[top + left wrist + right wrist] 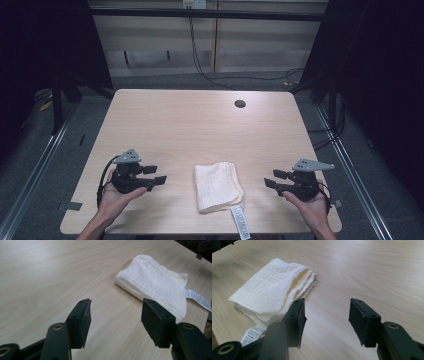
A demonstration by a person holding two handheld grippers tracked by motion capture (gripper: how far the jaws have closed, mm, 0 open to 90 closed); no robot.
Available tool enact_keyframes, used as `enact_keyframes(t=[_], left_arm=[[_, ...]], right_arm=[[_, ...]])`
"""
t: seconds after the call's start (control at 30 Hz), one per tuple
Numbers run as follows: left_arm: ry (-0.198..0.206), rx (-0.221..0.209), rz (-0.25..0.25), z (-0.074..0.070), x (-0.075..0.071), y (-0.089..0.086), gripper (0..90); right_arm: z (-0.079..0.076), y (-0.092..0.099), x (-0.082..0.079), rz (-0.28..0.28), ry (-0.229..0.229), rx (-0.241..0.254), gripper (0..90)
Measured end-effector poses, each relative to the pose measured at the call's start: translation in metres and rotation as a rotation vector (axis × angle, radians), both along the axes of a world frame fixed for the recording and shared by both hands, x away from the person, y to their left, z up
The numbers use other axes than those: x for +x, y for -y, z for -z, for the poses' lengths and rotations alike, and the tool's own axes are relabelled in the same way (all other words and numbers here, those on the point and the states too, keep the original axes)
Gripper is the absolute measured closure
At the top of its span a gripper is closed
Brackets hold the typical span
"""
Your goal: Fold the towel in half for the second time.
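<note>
A folded cream cloth [217, 186] lies near the front edge of the wooden table [200, 125], with a white care label [240, 222] sticking out at its near corner. My left gripper [156, 175] is held a short way to the left of the cloth, jaws open and pointing toward it, nothing between them. My right gripper [274, 179] is held to the right of the cloth, also open and empty, pointing left. The cloth [155, 285] lies ahead of the left gripper [115, 320], and the same cloth [272, 292] lies ahead and to the left of the right gripper [325, 320].
A round dark cable hole [240, 104] sits in the tabletop at the far right. Cables [200, 65] trail on the floor behind the table. A metal rail [35, 165] runs along the floor at the left, and another rail [350, 170] at the right.
</note>
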State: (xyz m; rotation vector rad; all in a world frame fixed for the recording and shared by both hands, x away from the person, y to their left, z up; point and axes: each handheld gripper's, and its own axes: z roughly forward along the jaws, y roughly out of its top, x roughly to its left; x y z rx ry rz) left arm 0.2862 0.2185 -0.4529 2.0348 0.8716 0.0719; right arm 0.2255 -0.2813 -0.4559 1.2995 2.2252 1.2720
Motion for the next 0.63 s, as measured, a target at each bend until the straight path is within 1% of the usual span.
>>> enact_keyframes(t=[0.07, 0.1, 0.13, 0.17, 0.2, 0.23, 0.27, 0.3, 0.33, 0.37, 0.4, 0.43, 0.47, 0.5, 0.53, 0.57, 0.6, 0.63], left_arm=[[-0.005, 0.011, -0.015, 0.002, -0.004, -0.005, 39.2], [0.001, 0.021, -0.031, 0.004, -0.006, -0.007, 38.2], [0.005, 0.036, -0.057, 0.005, -0.009, -0.010, 35.7], [-0.005, 0.034, -0.070, 0.008, -0.011, -0.012, 31.7], [-0.006, 0.039, -0.072, 0.011, -0.012, -0.015, 30.1], [-0.006, 0.047, -0.078, 0.014, -0.015, -0.018, 30.2], [-0.015, 0.051, -0.070, 0.016, -0.016, -0.020, 30.0], [-0.015, 0.054, -0.068, 0.016, -0.017, -0.022, 29.7], [-0.011, 0.044, -0.076, 0.016, -0.018, -0.024, 29.4], [-0.016, 0.029, -0.089, 0.016, -0.017, -0.027, 28.9], [-0.029, 0.022, -0.091, 0.016, -0.015, -0.029, 27.8], [-0.020, 0.020, -0.097, 0.016, -0.014, -0.032, 26.8], [0.000, 0.017, -0.130, 0.015, -0.014, -0.035, 27.5], [0.002, 0.010, -0.151, 0.014, -0.013, -0.037, 27.6], [0.000, -0.006, -0.156, 0.014, -0.011, -0.039, 26.9], [0.005, -0.009, -0.164, 0.014, -0.011, -0.040, 26.4], [0.010, 0.002, -0.176, 0.015, -0.010, -0.041, 26.4], [0.020, 0.005, -0.201, 0.015, -0.010, -0.041, 26.5]], right_arm=[[0.002, 0.005, -0.002, 0.017, 0.002, 0.007, 45.4], [0.003, 0.007, -0.003, 0.026, 0.006, 0.006, 44.6], [0.003, 0.010, -0.005, 0.032, 0.008, 0.008, 44.4], [0.002, 0.013, -0.005, 0.044, 0.009, 0.012, 42.9], [0.002, 0.016, -0.006, 0.061, 0.015, 0.017, 40.8], [0.003, 0.019, -0.007, 0.076, 0.021, 0.020, 40.5], [0.003, 0.022, -0.007, 0.087, 0.026, 0.017, 39.4], [0.004, 0.025, -0.008, 0.111, 0.034, 0.014, 37.6], [0.004, 0.028, -0.009, 0.123, 0.031, 0.022, 36.0], [0.004, 0.031, -0.009, 0.129, 0.027, 0.025, 35.2], [0.004, 0.032, -0.009, 0.136, 0.033, 0.024, 35.2], [0.004, 0.034, -0.009, 0.142, 0.032, 0.037, 35.2], [0.004, 0.035, -0.010, 0.144, 0.037, 0.046, 34.9], [0.004, 0.035, -0.011, 0.147, 0.040, 0.043, 34.3], [0.005, 0.035, -0.011, 0.147, 0.041, 0.045, 33.7], [0.006, 0.035, -0.010, 0.148, 0.039, 0.048, 33.4], [0.008, 0.035, -0.009, 0.151, 0.042, 0.041, 32.5], [0.009, 0.034, -0.009, 0.154, 0.037, 0.033, 31.5]])
